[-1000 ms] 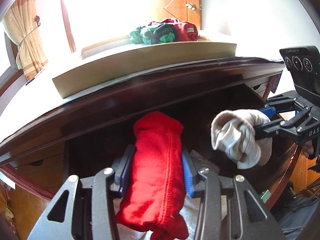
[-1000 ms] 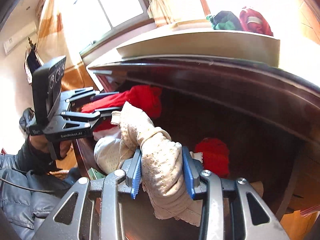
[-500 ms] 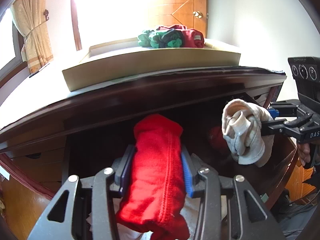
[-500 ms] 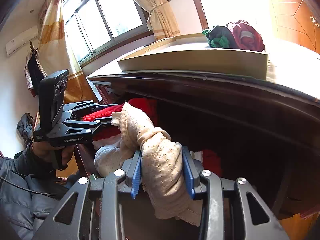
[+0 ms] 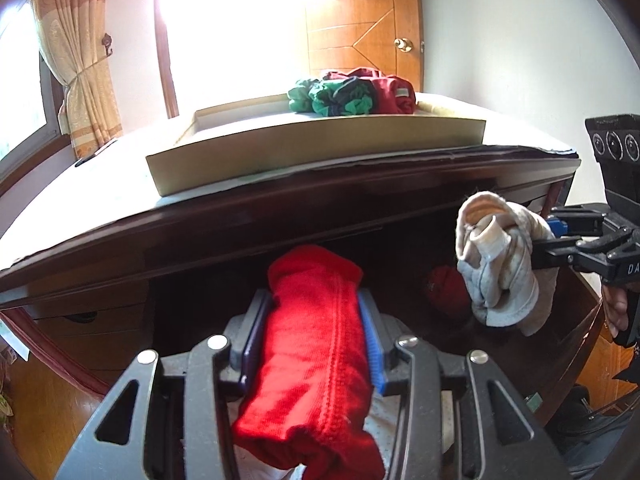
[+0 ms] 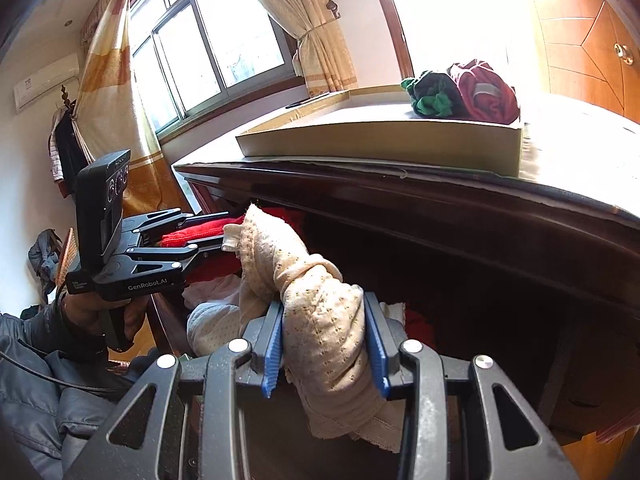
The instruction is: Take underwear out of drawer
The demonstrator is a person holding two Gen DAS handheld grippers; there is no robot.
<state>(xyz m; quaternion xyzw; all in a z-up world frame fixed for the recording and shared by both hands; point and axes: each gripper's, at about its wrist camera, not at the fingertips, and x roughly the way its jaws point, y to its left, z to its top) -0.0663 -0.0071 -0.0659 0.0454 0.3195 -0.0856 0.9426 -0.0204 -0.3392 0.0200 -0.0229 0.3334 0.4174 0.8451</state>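
Observation:
My left gripper (image 5: 312, 340) is shut on rolled red underwear (image 5: 316, 360) and holds it above the open dark wooden drawer (image 5: 576, 344). My right gripper (image 6: 324, 344) is shut on rolled beige dotted underwear (image 6: 316, 320), also above the drawer. The beige roll (image 5: 500, 264) and the right gripper show at the right of the left wrist view. The left gripper with the red roll (image 6: 192, 236) shows at the left of the right wrist view. More red (image 5: 444, 284) and white (image 6: 212, 324) garments lie in the drawer.
A shallow cardboard tray (image 5: 320, 152) sits on the dresser top above the drawer, with green and dark red garments (image 5: 352, 96) piled at its far end. A curtained window (image 6: 208, 48) is at the left, a wooden door (image 5: 364, 24) behind.
Both grippers have risen with their rolls still clamped. The tray and dresser top sit lower in both views, and more of the tray's inside shows.

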